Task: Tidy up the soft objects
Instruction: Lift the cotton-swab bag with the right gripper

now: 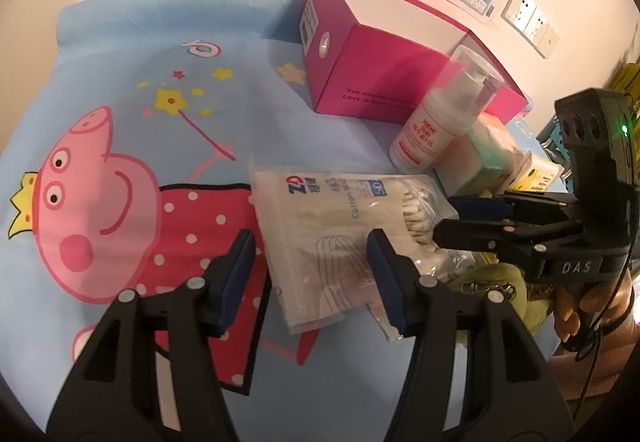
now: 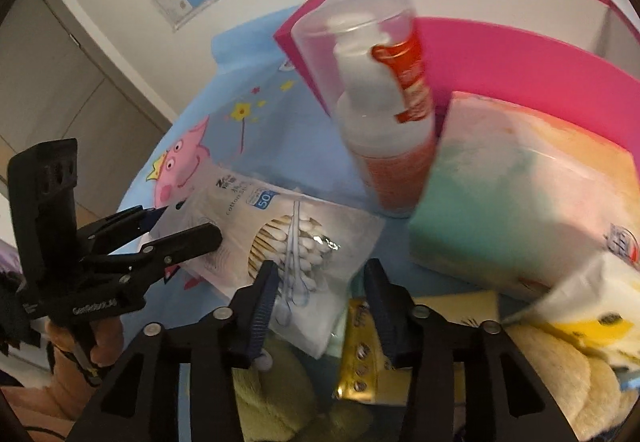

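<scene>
A clear bag of cotton swabs [image 1: 320, 234] hangs just above the blue cartoon-pig cloth [image 1: 120, 82]. My left gripper [image 1: 312, 274] has its blue pads against the bag's two sides and holds it. In the right wrist view the left gripper [image 2: 188, 222] has one finger in front of the bag [image 2: 280, 238] and one behind. My right gripper [image 2: 322, 302] stands open around the bag's near corner, its pads not pressing. From the left wrist view the right gripper [image 1: 448, 218] reaches in at the bag's right end.
A pink box [image 1: 380, 54] stands at the back with a pump bottle [image 1: 440, 114] and a pastel soft pack [image 2: 520, 202] before it. A yellow tissue pack [image 2: 592, 302], a gold packet [image 2: 360, 342] and a yellow-green plush [image 2: 272, 382] lie close under the right gripper.
</scene>
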### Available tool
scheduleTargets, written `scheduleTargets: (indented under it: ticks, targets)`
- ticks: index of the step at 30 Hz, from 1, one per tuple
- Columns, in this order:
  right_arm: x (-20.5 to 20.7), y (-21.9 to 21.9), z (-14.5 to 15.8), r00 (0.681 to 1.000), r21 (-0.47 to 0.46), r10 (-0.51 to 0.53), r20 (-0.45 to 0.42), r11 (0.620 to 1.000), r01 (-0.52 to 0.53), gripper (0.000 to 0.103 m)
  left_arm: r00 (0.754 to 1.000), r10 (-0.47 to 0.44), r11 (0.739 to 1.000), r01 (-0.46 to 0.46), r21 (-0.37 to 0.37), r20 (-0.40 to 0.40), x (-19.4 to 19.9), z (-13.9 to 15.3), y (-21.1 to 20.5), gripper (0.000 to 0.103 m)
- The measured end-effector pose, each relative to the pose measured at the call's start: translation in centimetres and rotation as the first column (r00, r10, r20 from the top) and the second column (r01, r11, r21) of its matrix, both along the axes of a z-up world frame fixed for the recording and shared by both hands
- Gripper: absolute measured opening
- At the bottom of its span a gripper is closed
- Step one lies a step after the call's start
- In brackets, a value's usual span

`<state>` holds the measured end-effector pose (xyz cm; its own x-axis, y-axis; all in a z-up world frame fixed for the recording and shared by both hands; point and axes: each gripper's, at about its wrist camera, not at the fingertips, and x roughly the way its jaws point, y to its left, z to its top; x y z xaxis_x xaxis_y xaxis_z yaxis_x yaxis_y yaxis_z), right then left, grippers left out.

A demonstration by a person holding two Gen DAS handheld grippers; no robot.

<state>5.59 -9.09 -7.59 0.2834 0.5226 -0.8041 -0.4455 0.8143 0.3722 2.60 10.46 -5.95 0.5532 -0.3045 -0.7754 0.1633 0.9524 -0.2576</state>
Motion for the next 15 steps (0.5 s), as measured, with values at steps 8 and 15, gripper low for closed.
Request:
scheduleTargets:
  ticks: [8, 15]
  targets:
    - [-1.1, -2.1, 0.6, 0.999, 0.084, -0.011, 0.040, 0.996, 0.008, 0.013, 1.000, -0.014, 1.000, 0.014, 0.001, 0.009, -0.6, 0.8, -0.7, 0.053]
    - [-3.1, -3.0, 4.2, 0.985, 0.105, 0.019, 0.169, 0.994, -0.037, 0.011, 0.994, -0.044, 0.999, 0.046, -0.013, 0.098, -1.7, 4.2, -1.9, 0.053]
